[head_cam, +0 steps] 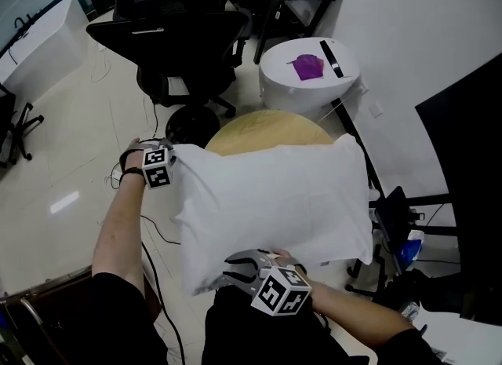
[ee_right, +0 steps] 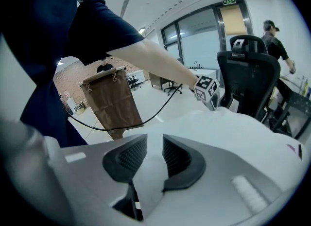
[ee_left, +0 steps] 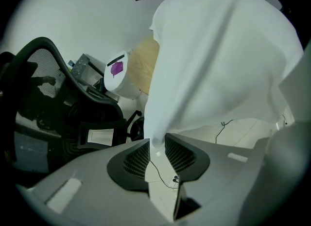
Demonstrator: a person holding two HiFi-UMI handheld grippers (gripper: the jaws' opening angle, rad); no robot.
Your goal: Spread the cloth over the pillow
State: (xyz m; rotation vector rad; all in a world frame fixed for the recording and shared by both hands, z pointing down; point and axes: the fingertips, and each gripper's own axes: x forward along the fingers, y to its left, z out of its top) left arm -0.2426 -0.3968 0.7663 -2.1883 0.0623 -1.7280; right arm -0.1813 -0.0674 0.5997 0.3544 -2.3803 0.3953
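— How many grippers are on it?
— Two. The left gripper [ee_left: 156, 143] is at the pillow's nine o'clock and its pads stand apart. One corner of the cloth [ee_left: 218, 60] hangs down between them, unpinched. The right gripper [ee_right: 154, 143] is at six o'clock, clamped on a fold of the same white fabric. I cannot tell whether the pillow itself is in that bite.
— And the pillow?
— One pillow [head_cam: 314, 222], plump and white, with the one cloth draped across it. It is over the round wooden table [head_cam: 259, 129], whose top peeks out at twelve o'clock. Whether it rests there, I cannot tell.
— Anything else around?
— One black office chair [head_cam: 180, 34] at eleven o'clock. One white round stand [head_cam: 314, 93] is at one o'clock, bearing one purple thing [head_cam: 307, 66] and one black bar [head_cam: 330, 58]. The right gripper view shows a second person [ee_right: 275, 47] beyond the chair.
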